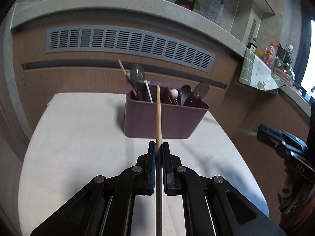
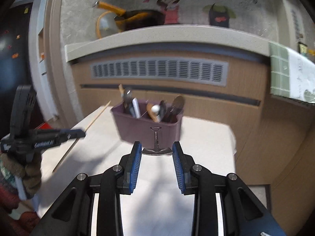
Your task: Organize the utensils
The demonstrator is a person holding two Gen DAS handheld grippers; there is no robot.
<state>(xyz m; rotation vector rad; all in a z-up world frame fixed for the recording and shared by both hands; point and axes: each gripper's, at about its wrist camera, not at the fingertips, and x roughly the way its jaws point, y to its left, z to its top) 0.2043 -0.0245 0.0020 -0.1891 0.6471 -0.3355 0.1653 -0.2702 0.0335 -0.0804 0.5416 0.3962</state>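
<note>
Carrying utensils toward caddy (image 1: pixel 165 116).
L hand-held gripper (image 1: pixel 158 147) clamped on chopstick (image 1: pixel 158 118), aimed for drop-in; R hand-held gripper (image 2: pixel 157 149) half-open, pinching dark utensil (image 2: pixel 156 143).

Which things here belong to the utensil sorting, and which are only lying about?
Belong to the job: wooden chopstick, dark utensil, purple organizer box, spoons inside it.
Lying about: green checked cloth, pan on the counter, wall stickers.

Dim daylight, window glare at right; right-wrist view motion-blurred, fisheye edges warped.
</note>
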